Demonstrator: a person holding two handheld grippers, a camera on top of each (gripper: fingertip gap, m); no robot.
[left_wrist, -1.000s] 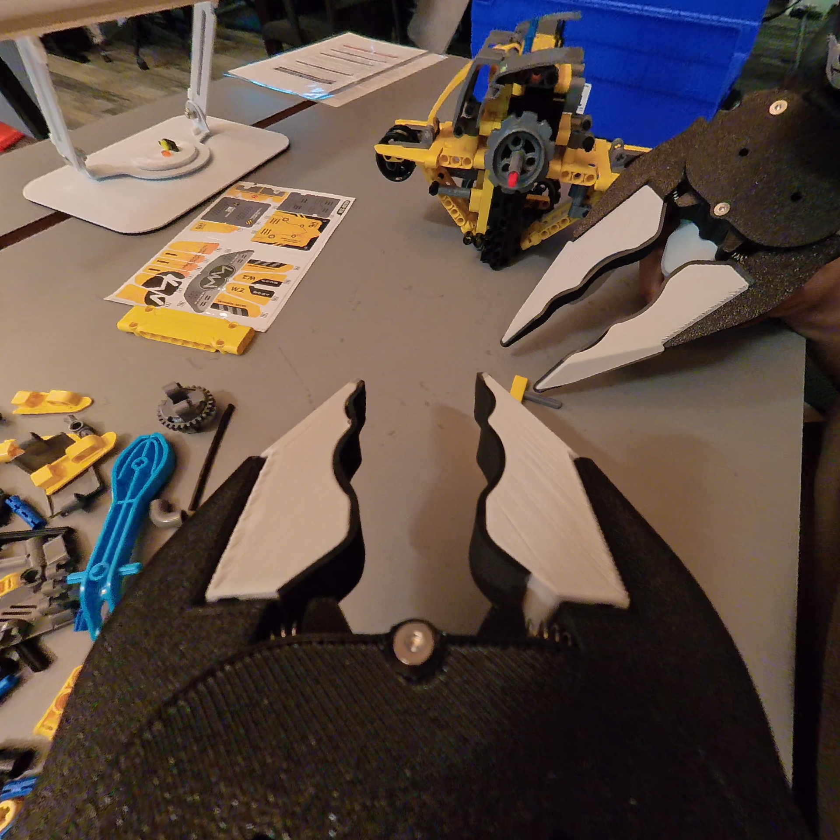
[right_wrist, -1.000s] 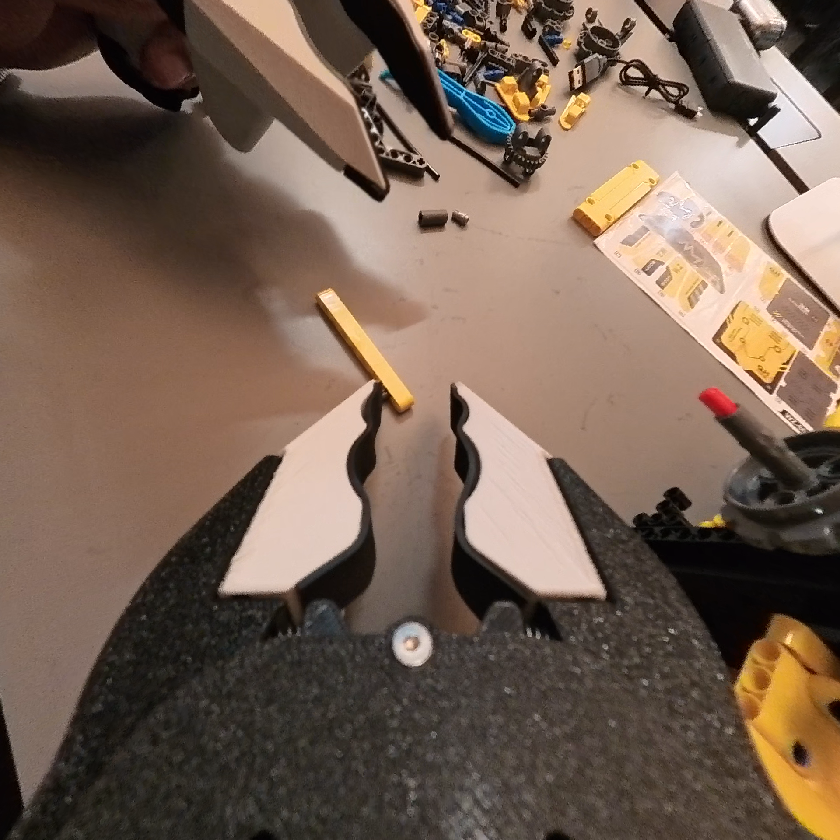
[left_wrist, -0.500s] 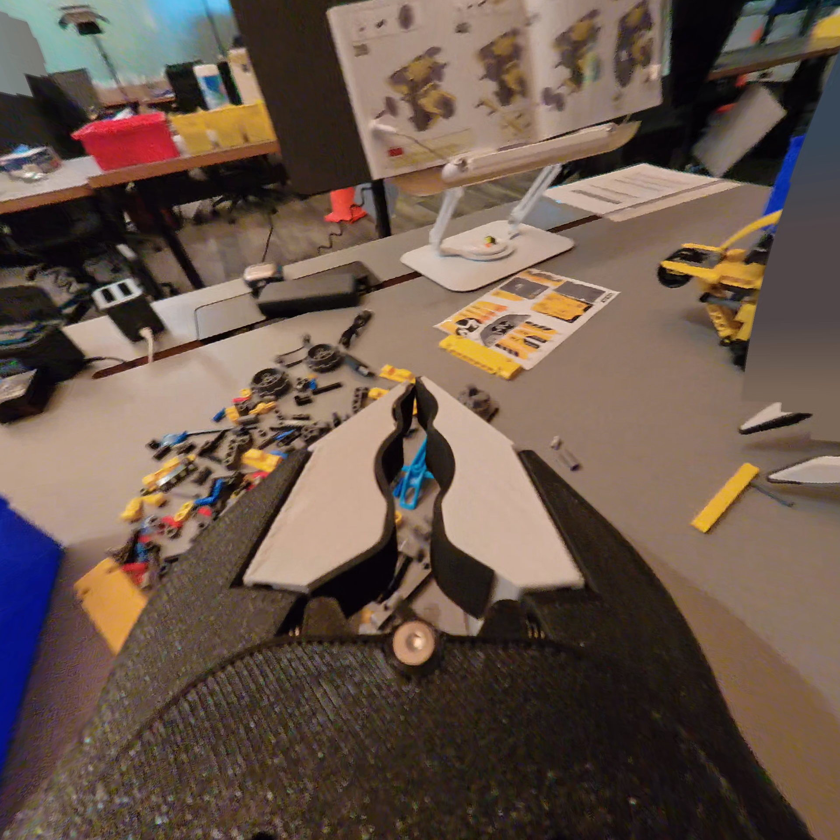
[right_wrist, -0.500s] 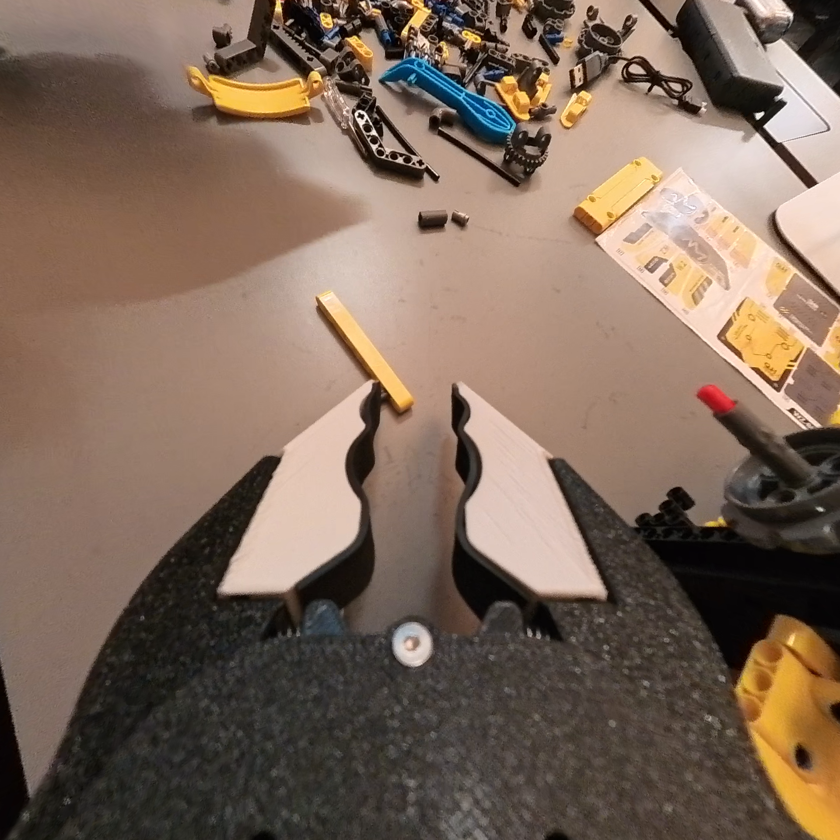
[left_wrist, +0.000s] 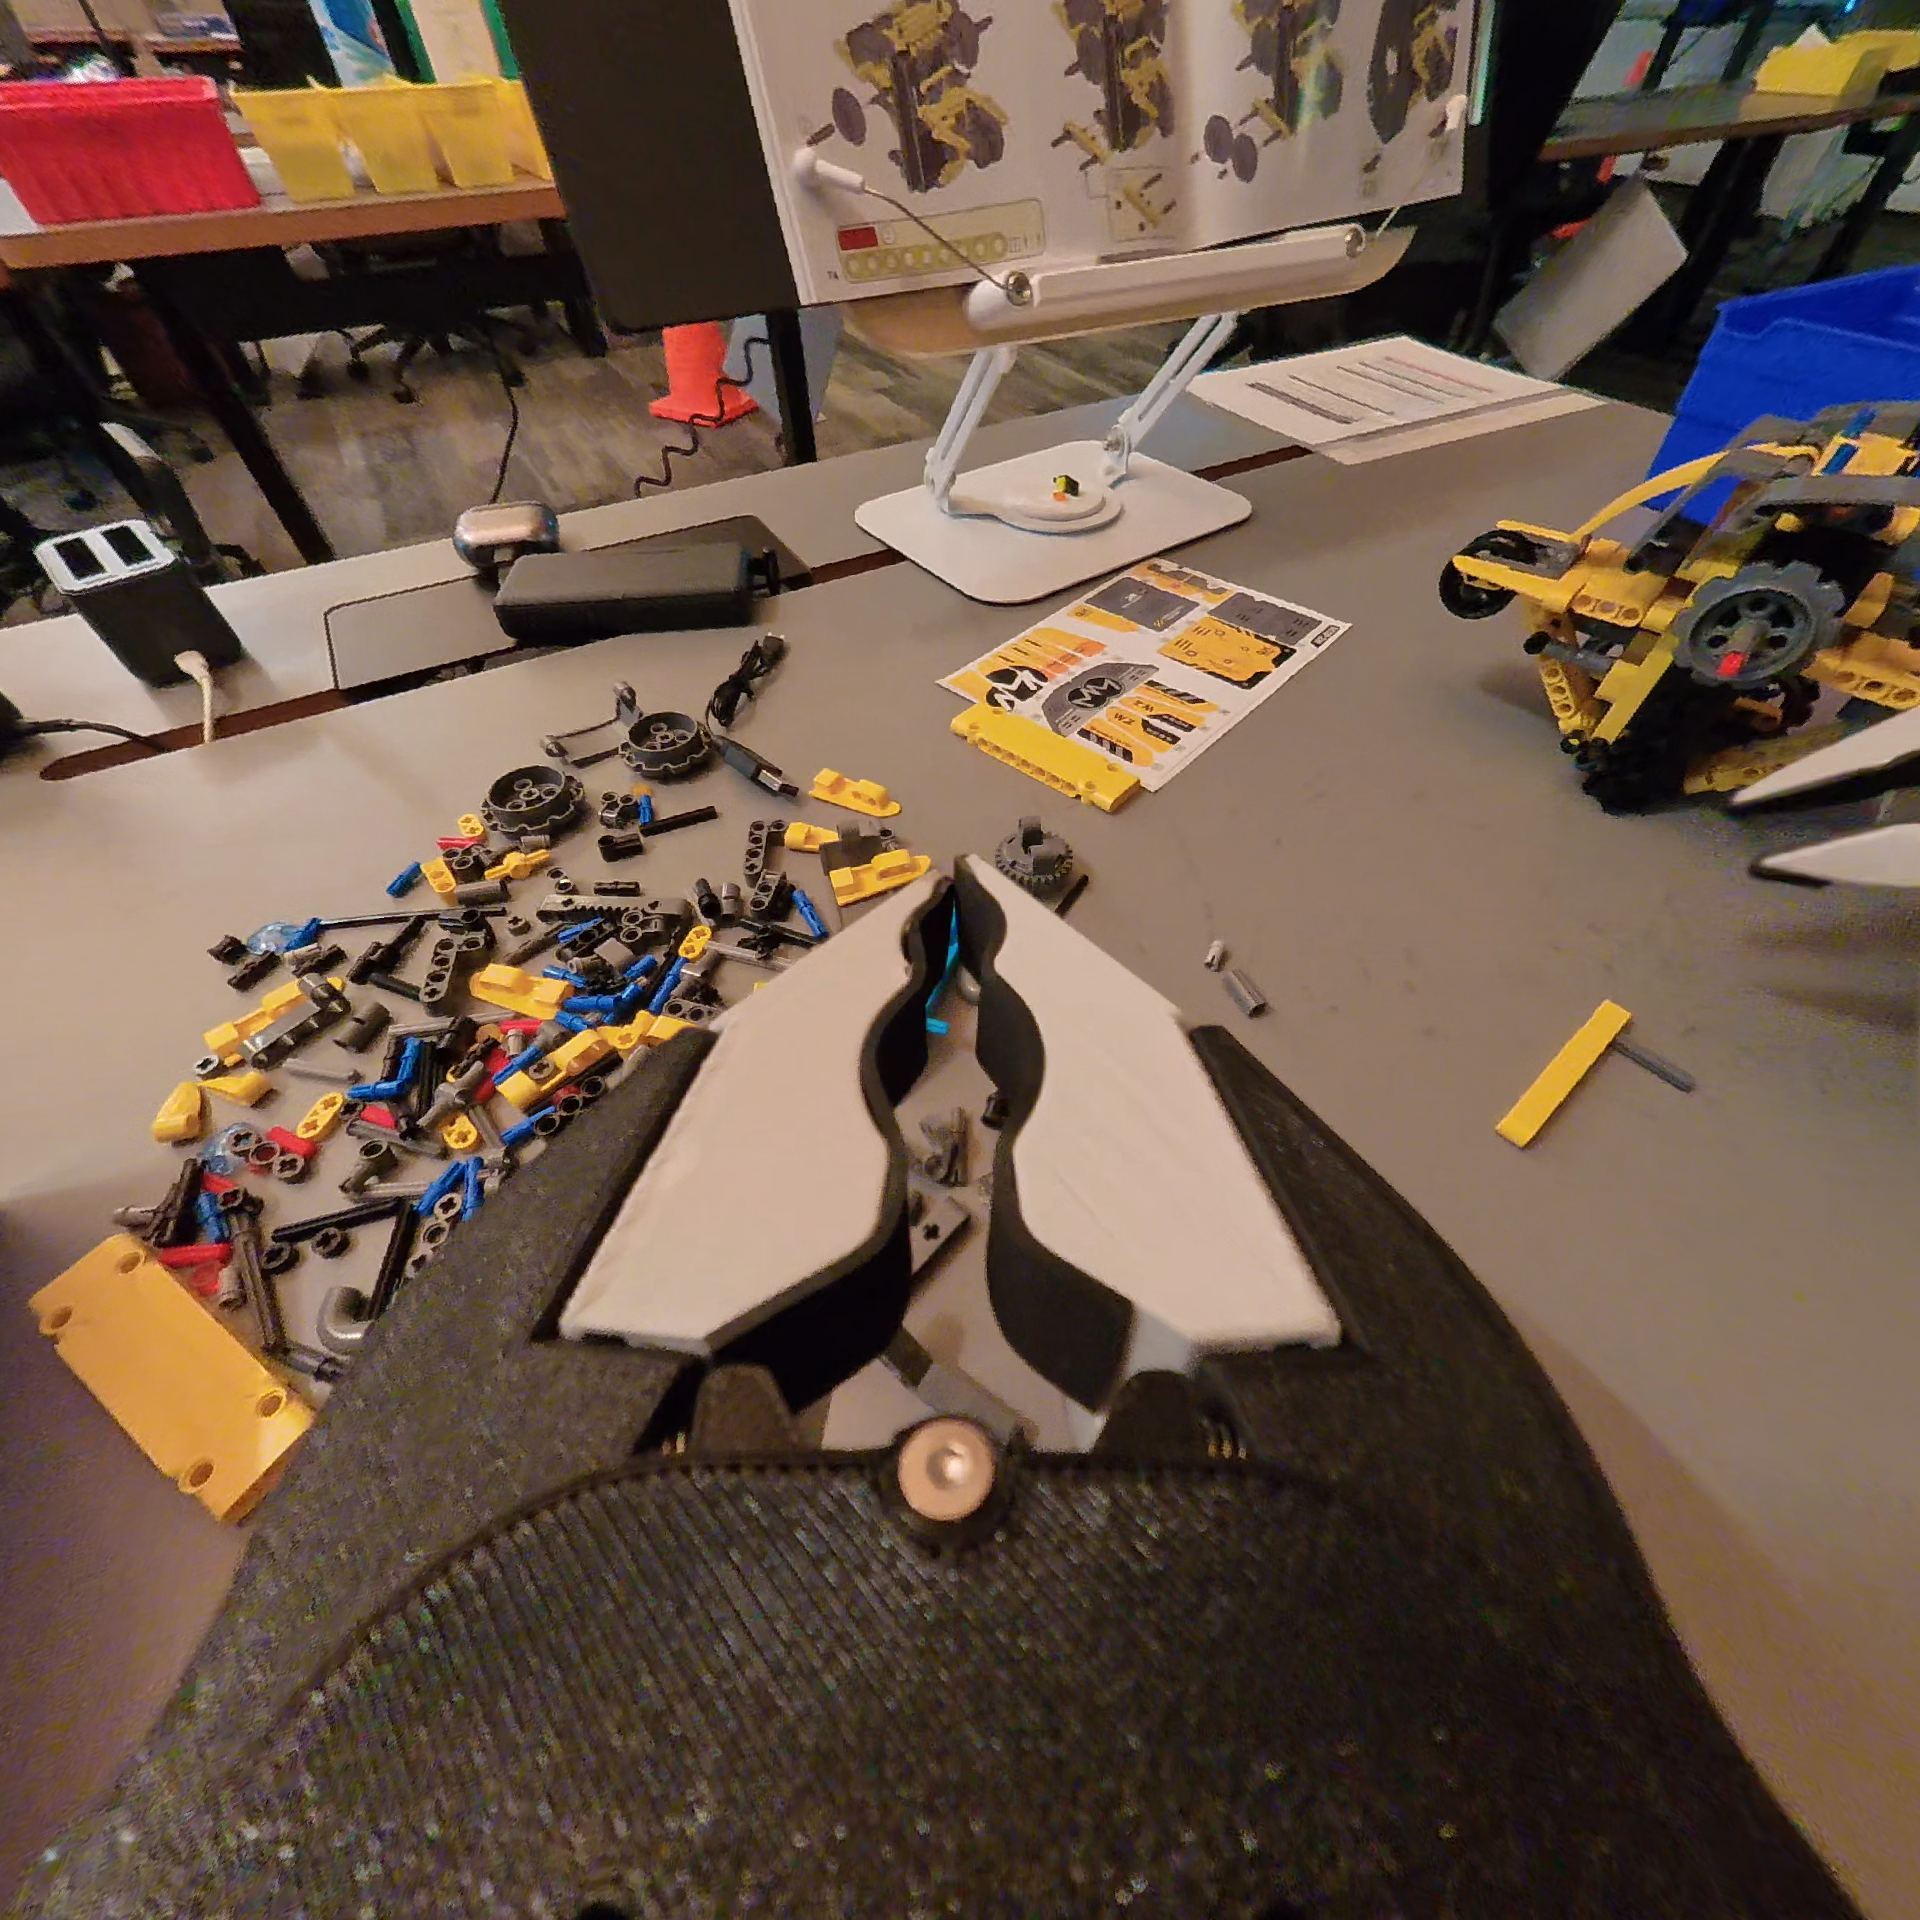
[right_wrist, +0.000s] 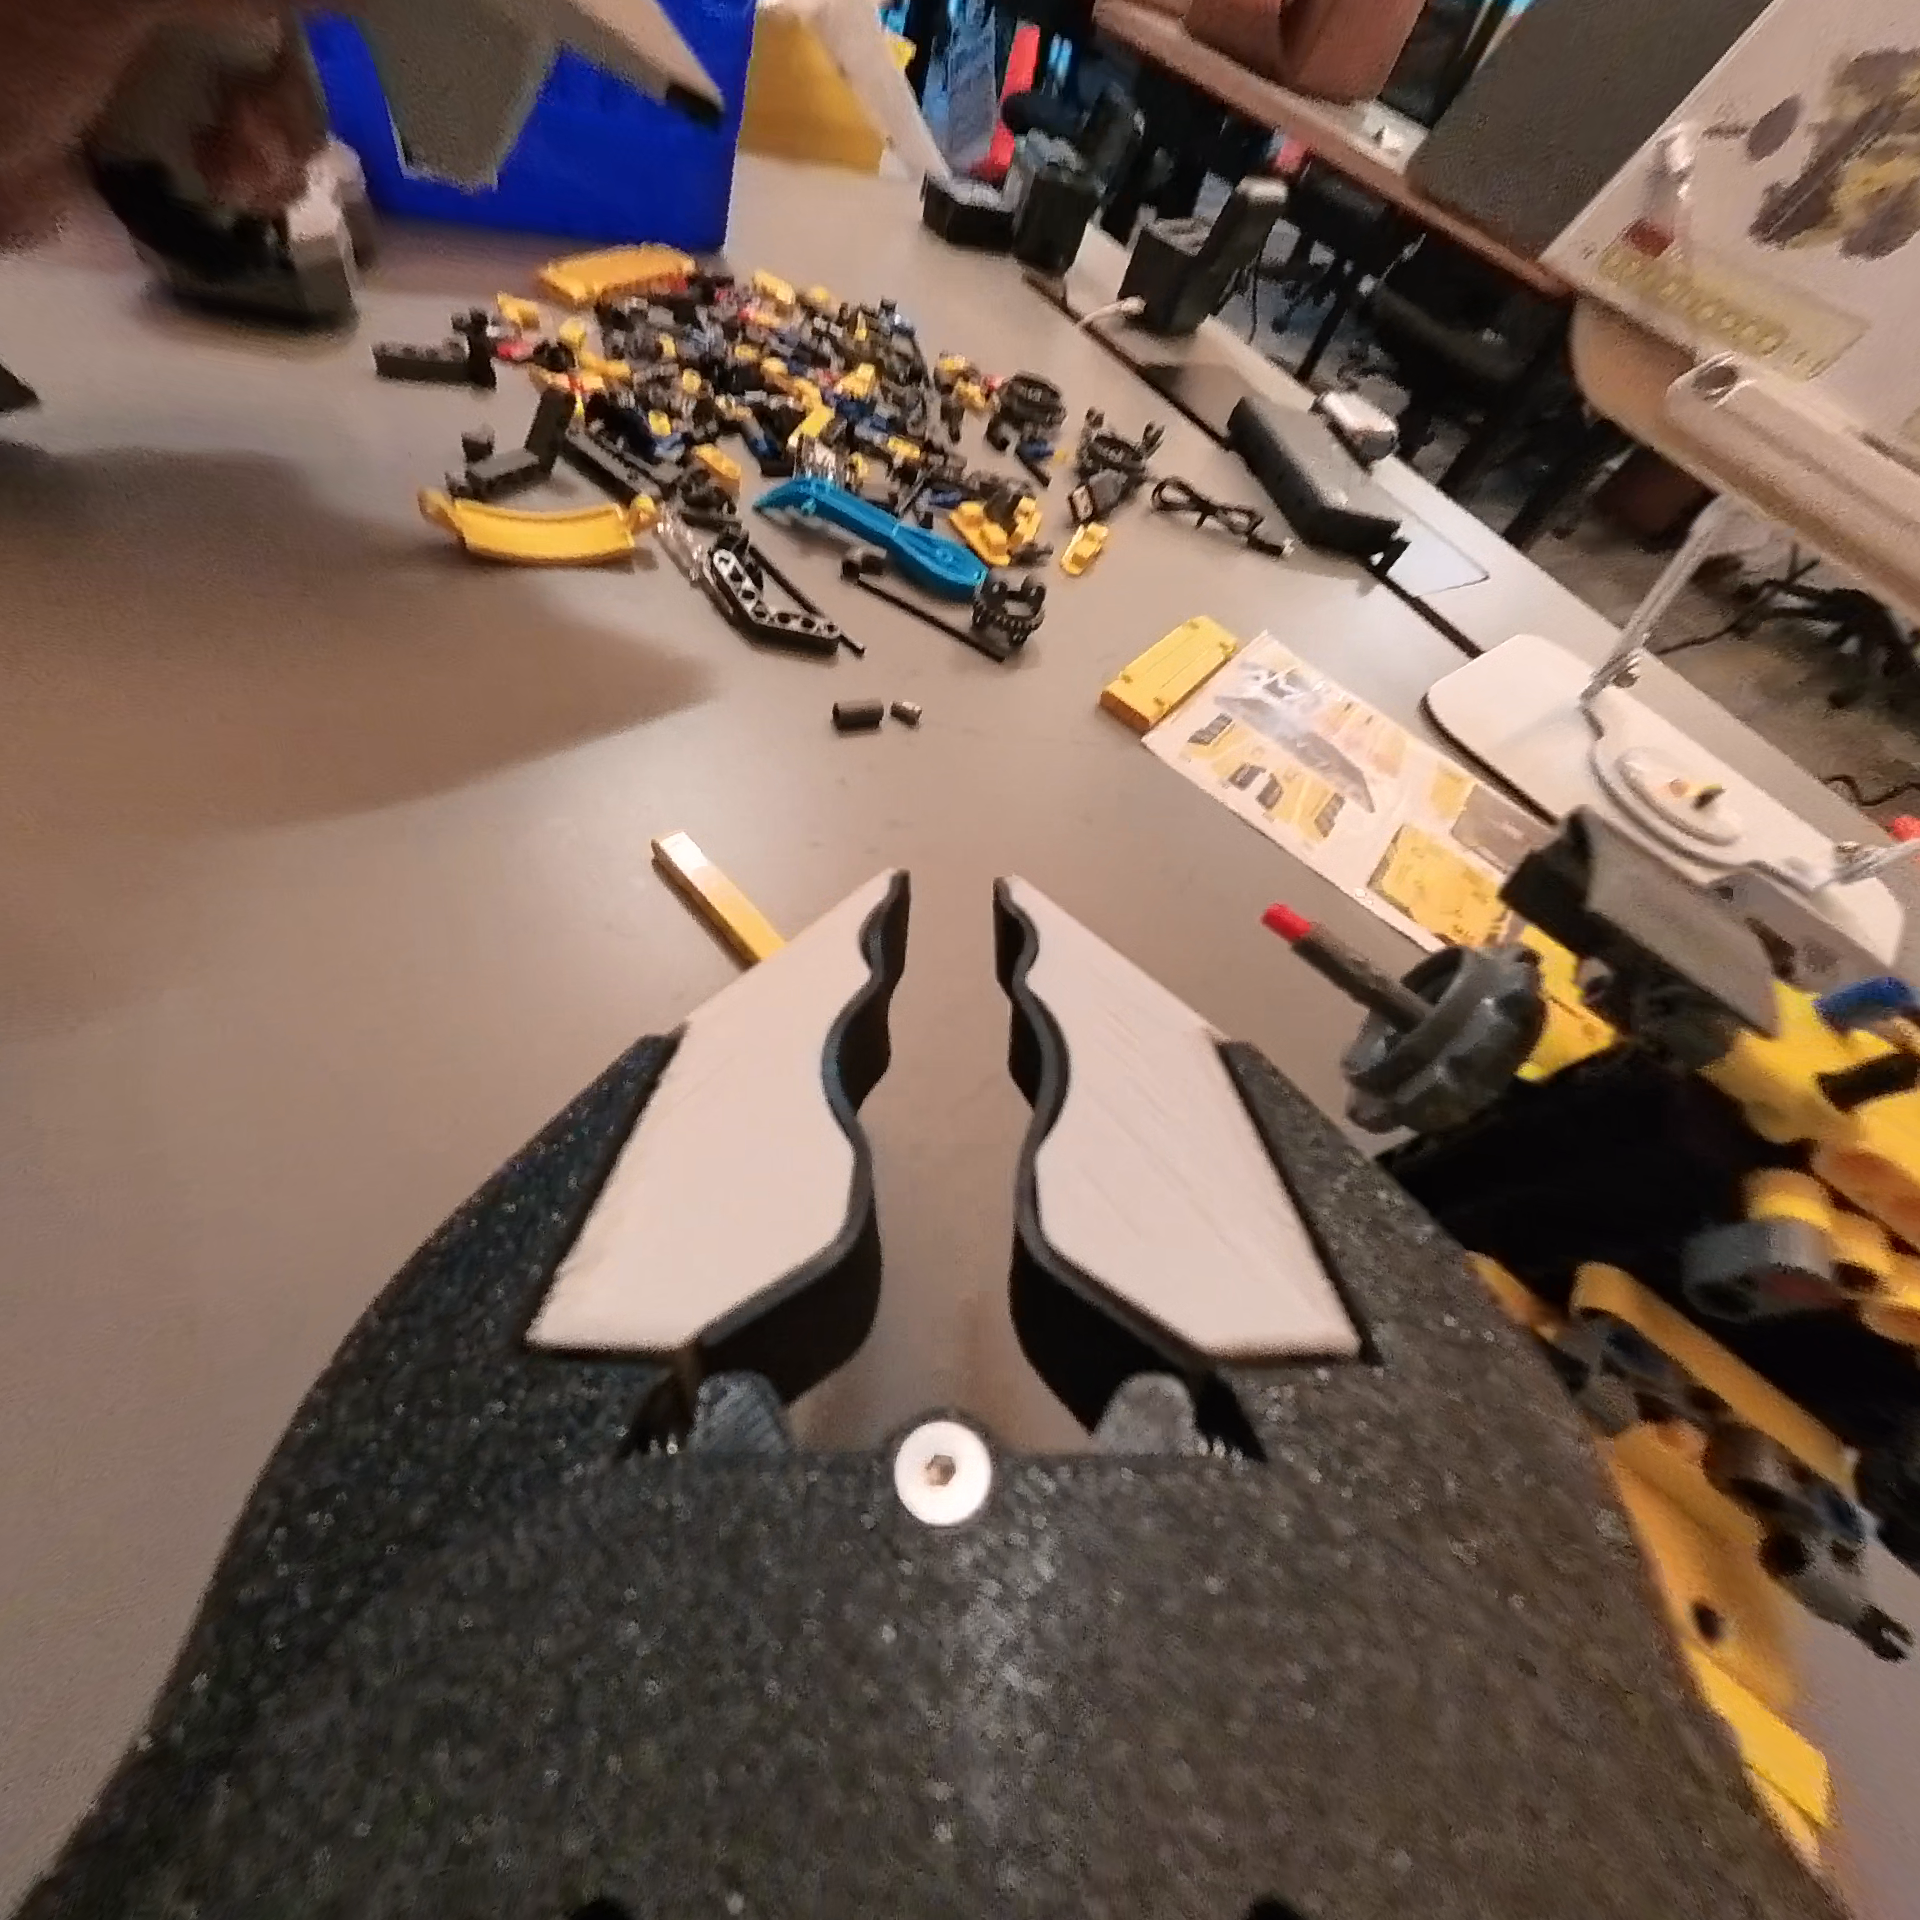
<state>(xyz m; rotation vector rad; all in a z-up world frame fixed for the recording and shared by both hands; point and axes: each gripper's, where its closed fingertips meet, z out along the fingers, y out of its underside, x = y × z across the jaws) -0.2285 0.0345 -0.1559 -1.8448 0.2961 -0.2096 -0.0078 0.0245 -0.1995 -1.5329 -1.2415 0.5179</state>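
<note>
2 empty grippers, left gripper (left_wrist: 954, 891) fingers nearly closed above loose bricks (left_wrist: 499, 997), right gripper (right_wrist: 950, 883) slightly parted beside yellow bar (right_wrist: 715, 904)

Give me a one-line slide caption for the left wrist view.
Left gripper, nearly closed and empty, above scattered plastic building-toy pieces on a grey table, flat yellow bar lying to its right.

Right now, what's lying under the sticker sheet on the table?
A yellow panel sticks out from under the near edge of the sticker sheet. Whether anything else lies beneath cannot be seen; the sheet covers it.
</note>
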